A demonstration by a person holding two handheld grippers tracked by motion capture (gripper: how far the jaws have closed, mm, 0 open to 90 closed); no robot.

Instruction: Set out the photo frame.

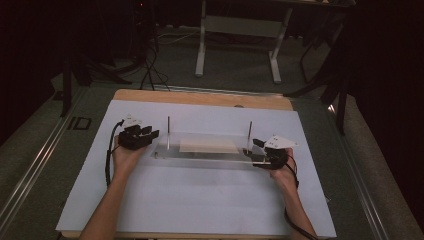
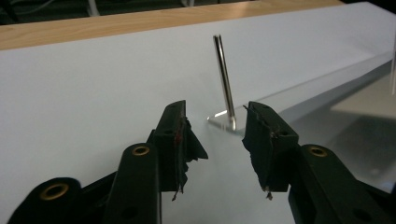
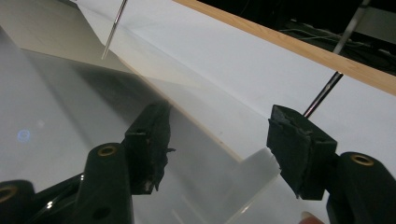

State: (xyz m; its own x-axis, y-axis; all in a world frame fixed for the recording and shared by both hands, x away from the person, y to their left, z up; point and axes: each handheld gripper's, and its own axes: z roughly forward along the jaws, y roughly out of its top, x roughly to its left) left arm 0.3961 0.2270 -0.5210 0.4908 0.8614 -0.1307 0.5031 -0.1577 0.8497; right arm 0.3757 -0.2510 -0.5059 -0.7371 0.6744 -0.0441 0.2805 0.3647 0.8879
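Clear acrylic plate not yet gripped: my left gripper and right gripper (both gaping, empty) flank its nine and three o'clock ends.

Clear plate cut off by frame edge — far rod top cropped, blurred.

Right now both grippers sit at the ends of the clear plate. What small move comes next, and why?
Probably ease the left gripper forward until its open jaws straddle the clear plate corner by the left rod. That corner lies just ahead of them, ungripped, while the right gripper already spans its edge, open.
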